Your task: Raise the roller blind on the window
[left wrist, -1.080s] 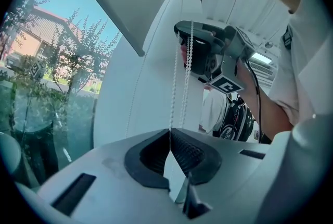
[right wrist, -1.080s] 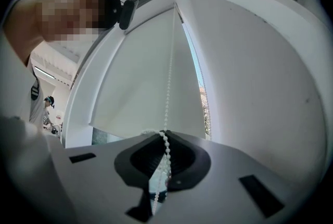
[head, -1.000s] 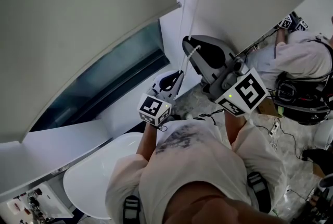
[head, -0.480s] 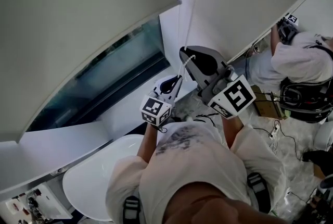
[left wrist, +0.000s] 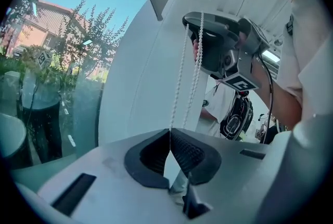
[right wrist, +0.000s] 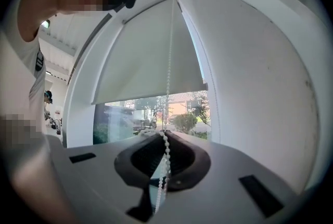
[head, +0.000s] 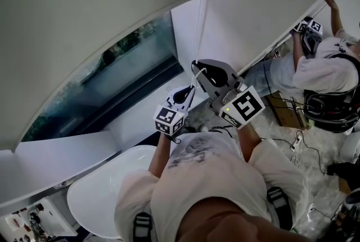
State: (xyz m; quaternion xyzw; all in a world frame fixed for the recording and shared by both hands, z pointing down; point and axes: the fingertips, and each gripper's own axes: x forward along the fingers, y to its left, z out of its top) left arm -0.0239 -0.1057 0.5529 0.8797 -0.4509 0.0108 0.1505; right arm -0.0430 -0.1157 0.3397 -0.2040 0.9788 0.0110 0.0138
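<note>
Roller blind (head: pixel 84 4) has risen, baring more window (head: pixel 112 80); jaws clamp bead chain (left wrist: pixel 178 77).

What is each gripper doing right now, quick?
Left gripper: jaws shut on the bead chain.
Right gripper: jaws shut on the bead chain too.

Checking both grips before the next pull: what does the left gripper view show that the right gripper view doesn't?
Only the left gripper view: the right gripper higher up, two strands of bead chain hanging from it. Only the right gripper view: the roller blind across its width, bottom edge partly raised. Both: window glass and a chain strand pinched between that view's own jaws.
</note>
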